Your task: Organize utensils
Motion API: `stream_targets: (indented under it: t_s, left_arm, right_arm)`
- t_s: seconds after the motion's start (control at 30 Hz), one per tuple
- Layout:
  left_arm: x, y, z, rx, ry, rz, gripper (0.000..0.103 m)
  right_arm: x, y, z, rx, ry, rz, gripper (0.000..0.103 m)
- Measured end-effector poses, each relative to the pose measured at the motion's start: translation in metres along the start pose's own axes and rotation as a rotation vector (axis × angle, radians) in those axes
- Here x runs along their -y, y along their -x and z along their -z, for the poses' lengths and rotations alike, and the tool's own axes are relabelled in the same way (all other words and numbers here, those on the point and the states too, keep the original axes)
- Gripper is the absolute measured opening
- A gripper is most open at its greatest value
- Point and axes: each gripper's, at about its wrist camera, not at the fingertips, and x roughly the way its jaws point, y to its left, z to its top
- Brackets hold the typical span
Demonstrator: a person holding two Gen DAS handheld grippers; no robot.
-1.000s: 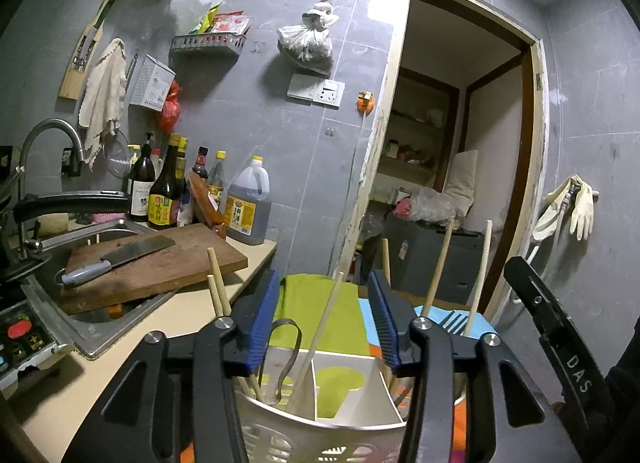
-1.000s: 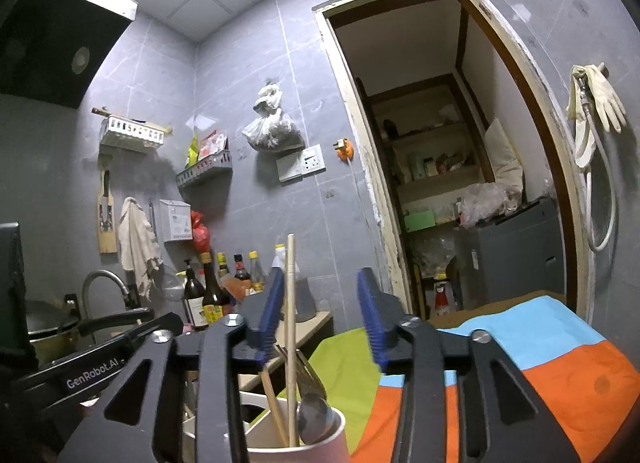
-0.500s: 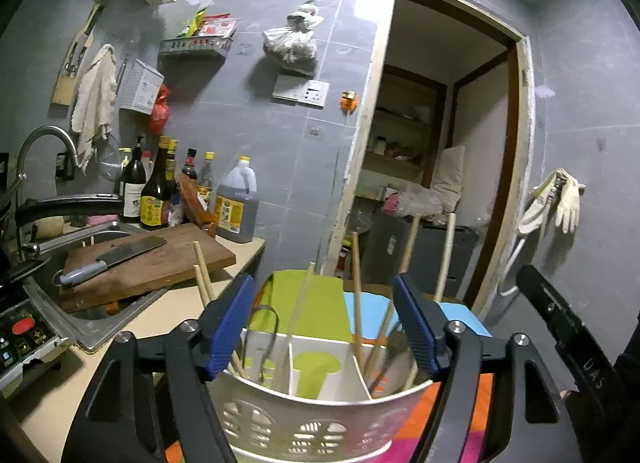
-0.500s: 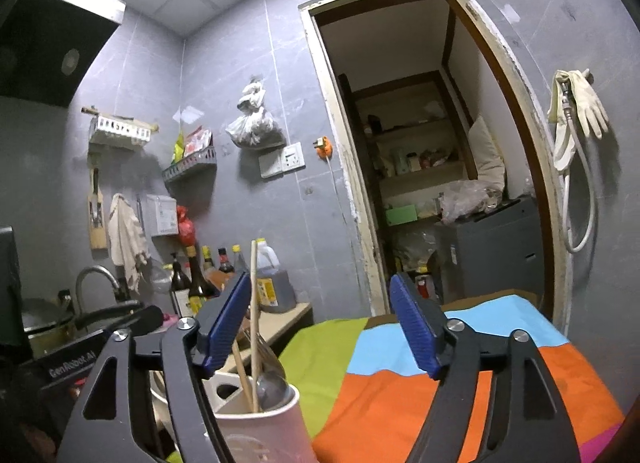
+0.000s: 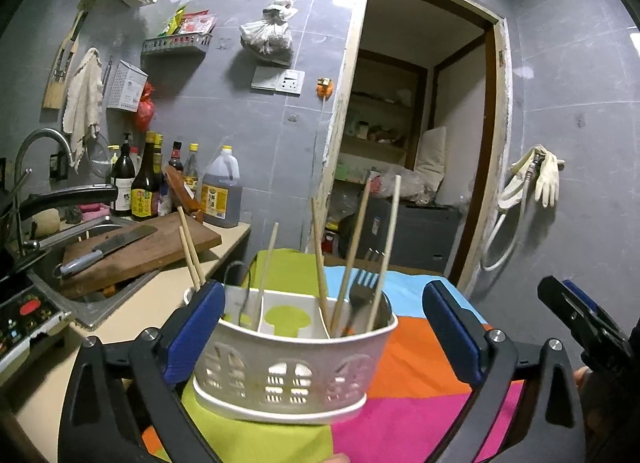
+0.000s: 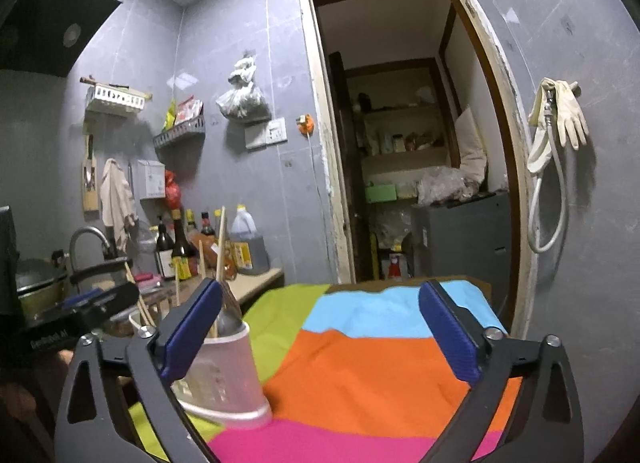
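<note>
A white slotted utensil caddy (image 5: 288, 375) stands on a multicoloured cloth (image 5: 404, 383). It holds several wooden chopsticks (image 5: 352, 247), a metal fork (image 5: 362, 291) and wire tongs (image 5: 236, 283). My left gripper (image 5: 322, 295) is opening wide; the caddy sits between its blue pads and the right pad stands clear of it. My right gripper (image 6: 320, 289) is also opening, with only the cloth (image 6: 360, 375) showing between its fingers. The caddy (image 6: 224, 375) is partly hidden behind its left finger, with a spoon (image 6: 230, 319) in it.
To the left, a counter carries a wooden cutting board (image 5: 160, 247) with a cleaver (image 5: 104, 251), a sink and a row of bottles (image 5: 144, 187). An open doorway (image 5: 408, 167) lies straight ahead. Gloves and a hose (image 5: 536, 183) hang on the right wall.
Both grippers' jaws have spread from narrow to wide. Both have drawn back from the caddy, which now shows whole in the left view and sits further left in the right view.
</note>
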Motion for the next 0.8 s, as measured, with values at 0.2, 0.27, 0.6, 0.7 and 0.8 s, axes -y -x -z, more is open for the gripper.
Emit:
stream_targets:
  t_s: [0.2, 0.27, 0.6, 0.7, 0.8]
  left_arm:
    - [0.008, 0.016, 0.018, -0.017, -0.016, -0.017, 0.099]
    - [0.011, 0.021, 0.024, -0.02, -0.025, -0.022, 0.1]
    - [0.022, 0.039, 0.058, -0.035, -0.06, -0.053, 0.101]
    - [0.021, 0.044, 0.068, -0.048, -0.062, -0.062, 0.101]
    - [0.016, 0.048, 0.076, -0.063, -0.045, -0.063, 0.101]
  right_arm:
    - [0.013, 0.023, 0.011, -0.029, 0.014, -0.011, 0.103]
    - [0.016, 0.029, 0.016, -0.038, 0.013, 0.001, 0.103]
    - [0.022, 0.06, 0.035, -0.07, 0.004, 0.071, 0.103]
    - [0.024, 0.069, 0.042, -0.082, -0.009, 0.09, 0.103]
    - [0.022, 0.078, 0.05, -0.085, -0.012, 0.103, 0.103]
